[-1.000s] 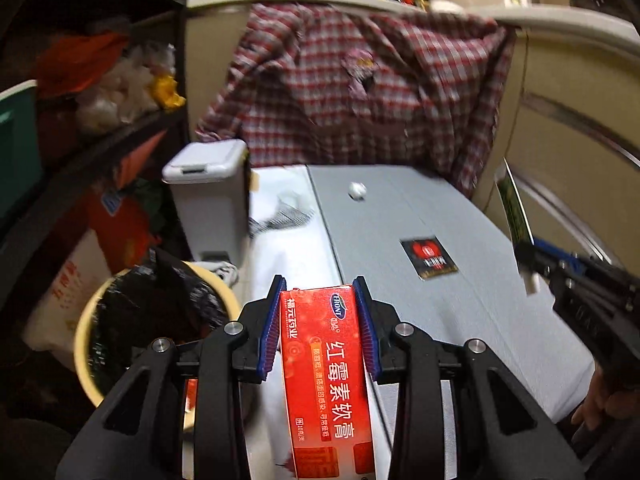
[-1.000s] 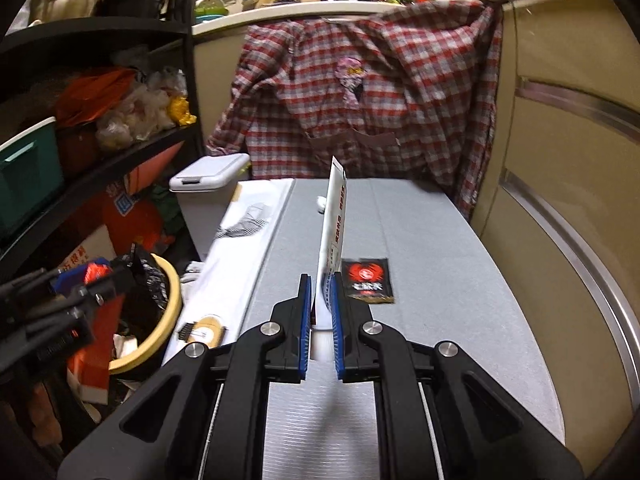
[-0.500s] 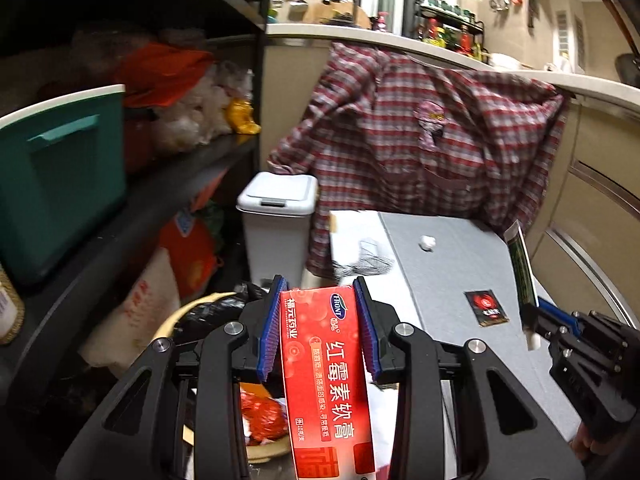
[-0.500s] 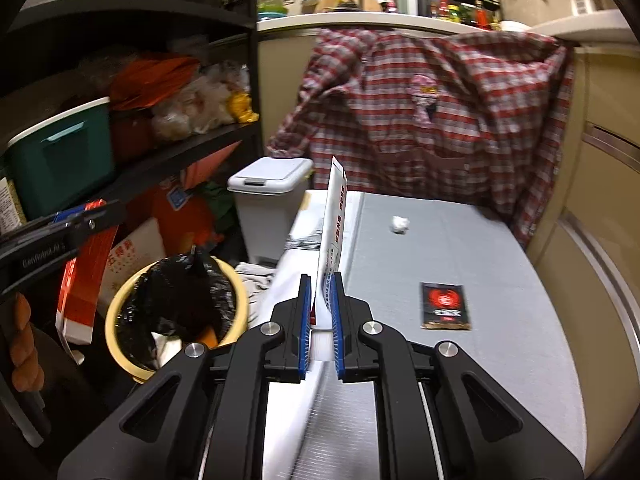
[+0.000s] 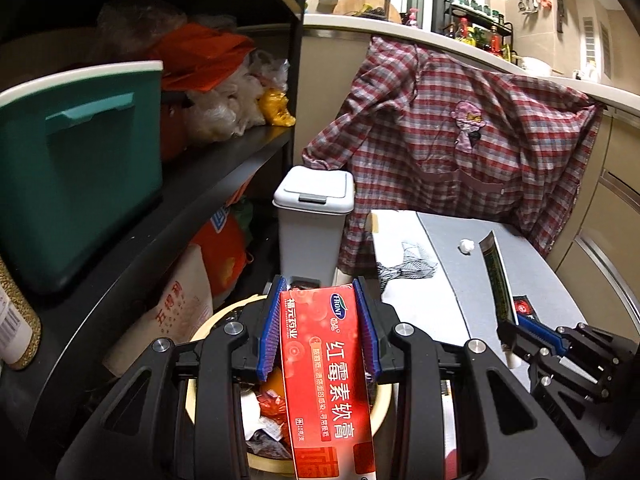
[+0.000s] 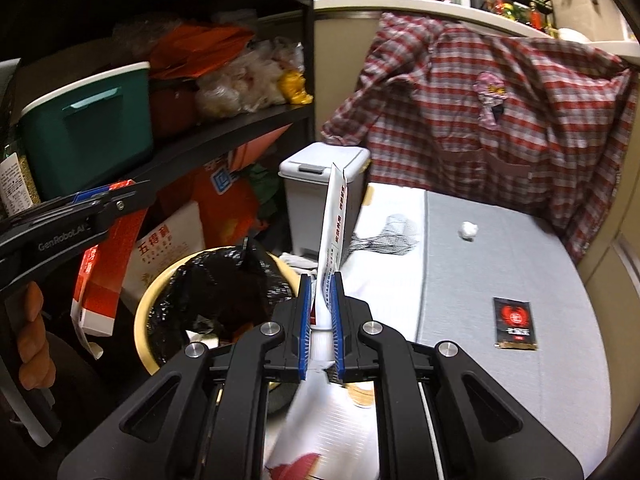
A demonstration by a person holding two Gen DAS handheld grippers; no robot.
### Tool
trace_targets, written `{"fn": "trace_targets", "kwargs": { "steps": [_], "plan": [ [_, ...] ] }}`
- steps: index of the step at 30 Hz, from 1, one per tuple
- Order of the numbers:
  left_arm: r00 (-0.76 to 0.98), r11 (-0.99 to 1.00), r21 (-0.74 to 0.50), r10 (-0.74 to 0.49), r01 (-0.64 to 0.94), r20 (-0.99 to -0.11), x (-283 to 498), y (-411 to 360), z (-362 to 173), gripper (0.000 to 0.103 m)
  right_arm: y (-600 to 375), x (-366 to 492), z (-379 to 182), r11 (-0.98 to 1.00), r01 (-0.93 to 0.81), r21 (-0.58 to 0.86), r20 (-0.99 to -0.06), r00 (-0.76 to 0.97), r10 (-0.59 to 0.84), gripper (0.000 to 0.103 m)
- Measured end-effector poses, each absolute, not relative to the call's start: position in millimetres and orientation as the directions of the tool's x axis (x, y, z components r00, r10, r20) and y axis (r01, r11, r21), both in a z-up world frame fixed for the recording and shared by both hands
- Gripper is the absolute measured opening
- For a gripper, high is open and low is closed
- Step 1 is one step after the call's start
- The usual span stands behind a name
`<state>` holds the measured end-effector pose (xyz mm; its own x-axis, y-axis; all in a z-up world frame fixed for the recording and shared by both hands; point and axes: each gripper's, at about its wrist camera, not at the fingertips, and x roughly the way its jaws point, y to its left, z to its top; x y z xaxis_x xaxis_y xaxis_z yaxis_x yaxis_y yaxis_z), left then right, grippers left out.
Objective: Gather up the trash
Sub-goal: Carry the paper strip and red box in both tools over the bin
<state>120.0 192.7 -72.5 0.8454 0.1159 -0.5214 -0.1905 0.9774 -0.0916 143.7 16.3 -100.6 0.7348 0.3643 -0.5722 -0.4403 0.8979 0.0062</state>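
My left gripper [image 5: 318,328] is shut on a red carton box [image 5: 328,376], held above the yellow bin [image 5: 208,320] lined with a black bag. In the right wrist view the same box [image 6: 104,264] hangs at the left over the bin [image 6: 148,312]. My right gripper [image 6: 321,312] is shut on a flat white packet [image 6: 334,224] standing on edge, just right of the bin. The left wrist view shows that packet [image 5: 498,280] edge-on at the right. A crumpled paper ball [image 6: 468,230] and a black sachet [image 6: 515,323] lie on the grey tabletop [image 6: 500,264].
A white lidded bin [image 5: 316,216] stands behind the yellow one. Dark shelves [image 5: 168,200] at the left hold a green tub [image 5: 76,172] and bags. A plaid shirt [image 5: 460,148] hangs over the counter behind. A crumpled grey wrapper [image 6: 390,234] lies on a white sheet.
Both grippers swung left, from over the table to the yellow bin. The red box now hangs above the bin's opening. Both grips are unchanged.
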Motion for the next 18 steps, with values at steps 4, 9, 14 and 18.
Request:
{"fn": "trace_targets", "kwargs": {
  "steps": [4,9,14,18],
  "plan": [
    [0.841,0.970,-0.128,0.110,-0.207,-0.529,120,213,-75,0.034,36,149,-108,0.884,-0.467,0.021,-0.585,0.711,0.390,0.010],
    [0.834,0.962,-0.154,0.109,-0.226,-0.540,123,233,-82,0.034,57,155,-115,0.865,-0.500,0.031,-0.596,0.686,0.418,0.010],
    [0.819,0.958,-0.158,0.113,-0.241,-0.563,131,242,-92,0.034,78,162,-122,0.847,-0.530,0.036,-0.606,0.662,0.441,0.010],
    [0.809,0.954,-0.162,0.116,-0.252,-0.577,137,247,-97,0.034,90,167,-126,0.839,-0.543,0.040,-0.610,0.652,0.451,0.010]
  ]
}}
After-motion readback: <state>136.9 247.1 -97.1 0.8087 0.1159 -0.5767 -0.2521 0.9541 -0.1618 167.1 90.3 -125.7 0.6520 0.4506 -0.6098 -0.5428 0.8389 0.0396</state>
